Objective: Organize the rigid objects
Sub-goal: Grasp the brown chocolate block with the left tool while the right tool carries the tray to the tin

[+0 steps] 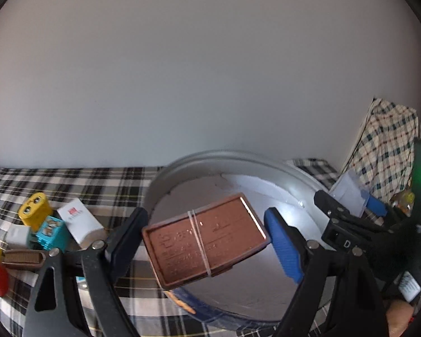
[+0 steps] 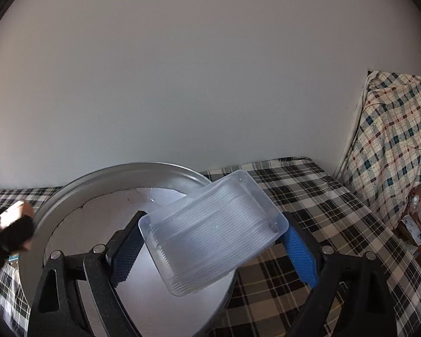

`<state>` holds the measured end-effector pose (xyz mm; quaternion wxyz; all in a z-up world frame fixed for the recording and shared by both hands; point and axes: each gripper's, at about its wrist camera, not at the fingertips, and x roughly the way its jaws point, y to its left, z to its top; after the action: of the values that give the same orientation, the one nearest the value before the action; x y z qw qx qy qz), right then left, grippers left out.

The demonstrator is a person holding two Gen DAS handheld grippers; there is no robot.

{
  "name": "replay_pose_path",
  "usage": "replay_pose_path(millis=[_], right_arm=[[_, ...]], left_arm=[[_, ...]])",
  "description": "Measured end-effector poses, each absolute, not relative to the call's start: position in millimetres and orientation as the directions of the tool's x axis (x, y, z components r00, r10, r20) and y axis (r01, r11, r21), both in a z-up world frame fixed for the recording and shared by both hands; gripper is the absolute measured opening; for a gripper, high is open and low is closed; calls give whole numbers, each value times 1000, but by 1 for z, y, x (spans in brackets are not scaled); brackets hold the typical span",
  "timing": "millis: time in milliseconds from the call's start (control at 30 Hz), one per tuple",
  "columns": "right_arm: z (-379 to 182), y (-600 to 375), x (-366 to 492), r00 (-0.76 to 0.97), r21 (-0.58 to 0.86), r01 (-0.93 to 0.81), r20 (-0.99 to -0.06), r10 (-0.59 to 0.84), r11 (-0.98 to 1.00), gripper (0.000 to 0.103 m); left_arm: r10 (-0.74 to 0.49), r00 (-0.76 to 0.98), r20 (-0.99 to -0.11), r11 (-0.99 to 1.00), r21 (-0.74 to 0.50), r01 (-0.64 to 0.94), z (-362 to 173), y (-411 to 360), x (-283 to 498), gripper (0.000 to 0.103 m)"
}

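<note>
Brown tin (image 1: pixel 203 240) clamped in left gripper (image 1: pixel 202 241), centre frame above round tray (image 1: pixel 300 193). Right gripper (image 2: pixel 210 238) grips clear plastic box (image 2: pixel 213 230). Step: carry-to-tray. Next: lower, release flat.

Both cameras sit close above the plaid-covered bed (image 2: pixel 317 196), each looking forward along its own gripper's fingers toward the white wall at the bed's far edge. The left wrist view looks over the round metal tray (image 1: pixel 294 177) from its left side, the right wrist view from its right. Both views share that tray.
</note>
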<state>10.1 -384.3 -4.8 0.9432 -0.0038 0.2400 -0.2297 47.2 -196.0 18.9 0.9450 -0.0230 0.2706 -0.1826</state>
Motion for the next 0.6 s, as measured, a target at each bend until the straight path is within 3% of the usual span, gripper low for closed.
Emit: replay_pose_path(millis=[600], right_arm=[[-21,-389,24,750,-150,413,-503,-429,898,93]], left_arm=[[-319,776,-543,935,-45,353,-4,-224,58,87]])
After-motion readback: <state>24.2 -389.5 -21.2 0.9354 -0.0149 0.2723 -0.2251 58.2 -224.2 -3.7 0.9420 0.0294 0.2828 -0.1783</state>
